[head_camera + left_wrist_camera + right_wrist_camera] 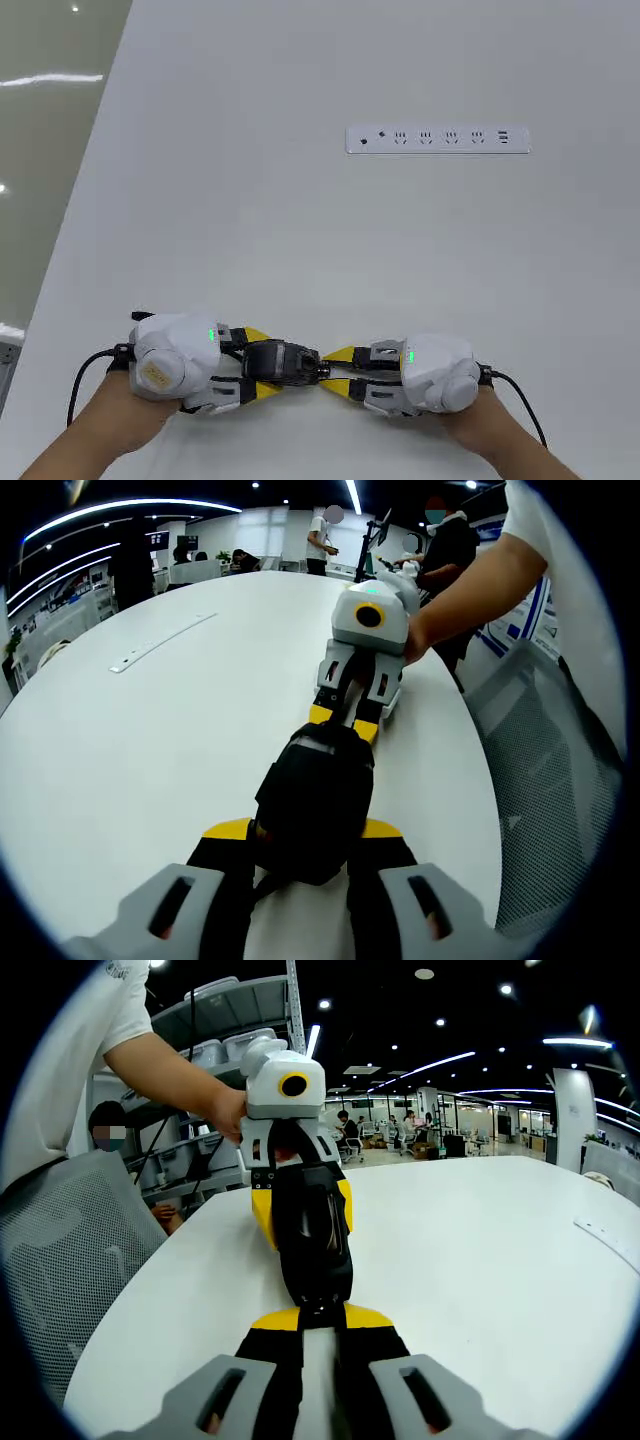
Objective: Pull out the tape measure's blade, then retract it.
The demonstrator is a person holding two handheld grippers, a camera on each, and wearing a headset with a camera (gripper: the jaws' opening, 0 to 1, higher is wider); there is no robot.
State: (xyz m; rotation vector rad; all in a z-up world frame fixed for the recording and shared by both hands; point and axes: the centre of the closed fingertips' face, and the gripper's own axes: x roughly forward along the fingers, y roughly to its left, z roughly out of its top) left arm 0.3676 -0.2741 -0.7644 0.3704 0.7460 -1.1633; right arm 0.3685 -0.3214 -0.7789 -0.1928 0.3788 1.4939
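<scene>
Head view: black tape measure point(283, 362) low on the white workbench point(330, 240) at 6 o'clock, between two facing grippers, with a power strip point(437, 139) well apart at 1 o'clock. Left gripper point(262, 362), at 9 o'clock of the case, has its fingers clamped on the case's sides. Right gripper point(336, 370), at 3 o'clock, has its fingers drawn together, pinching the case's front end.
</scene>
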